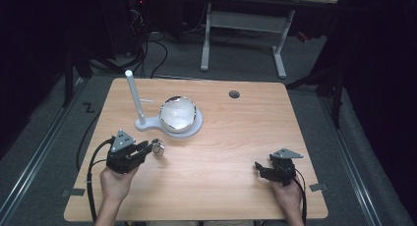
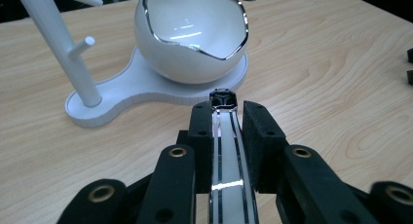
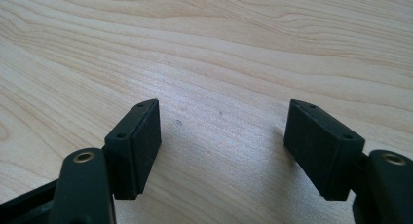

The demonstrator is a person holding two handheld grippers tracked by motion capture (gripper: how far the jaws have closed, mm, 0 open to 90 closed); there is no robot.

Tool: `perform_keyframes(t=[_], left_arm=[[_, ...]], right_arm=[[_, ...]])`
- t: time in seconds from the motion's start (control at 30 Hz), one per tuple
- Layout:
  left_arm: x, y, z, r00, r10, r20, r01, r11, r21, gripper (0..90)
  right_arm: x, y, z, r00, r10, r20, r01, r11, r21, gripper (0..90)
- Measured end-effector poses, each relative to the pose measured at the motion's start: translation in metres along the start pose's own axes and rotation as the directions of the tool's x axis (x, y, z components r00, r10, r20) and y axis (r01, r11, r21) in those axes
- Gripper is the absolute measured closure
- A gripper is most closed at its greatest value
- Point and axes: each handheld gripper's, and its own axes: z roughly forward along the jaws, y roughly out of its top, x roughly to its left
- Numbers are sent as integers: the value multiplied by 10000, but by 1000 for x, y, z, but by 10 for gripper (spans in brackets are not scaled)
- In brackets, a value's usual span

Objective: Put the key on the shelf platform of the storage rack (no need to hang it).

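Between the left hand-held gripper's (image 2: 221,124) closed jaws sits a shiny bracelet (image 2: 225,156).

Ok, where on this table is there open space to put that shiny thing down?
The widest bare wood lies right of the white stand, running to the cable hole and down to the right gripper, whose jaws stand open. It is crowded around the egg-shaped bowl, the post and the left gripper clamping the shiny band.

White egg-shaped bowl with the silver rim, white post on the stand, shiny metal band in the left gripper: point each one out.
White egg-shaped bowl (image 2: 185,58): left gripper view, outer front wall.
White post (image 1: 134,96): high view, mid-shaft.
Shiny metal band (image 2: 225,151): left gripper view, strip between the jaws.
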Motion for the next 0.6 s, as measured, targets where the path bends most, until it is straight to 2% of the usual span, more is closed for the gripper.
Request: perform_keyframes(t=[0.2,0.33,0.6], left_arm=[[-4,10,-4,9998,134,115,-132,9997,-181,751],[-4,18,-4,9996,77,261,-69,9995,-323,751],[-8,35,-3,9989,174,443,-158,9992,-367,751]], right_arm=[[0,0,0,10000,-28,2,28,10000,-8,299],[0,0,0,10000,-35,-8,35,10000,-15,298],[0,0,0,10000,-28,-12,28,10000,-2,297]])
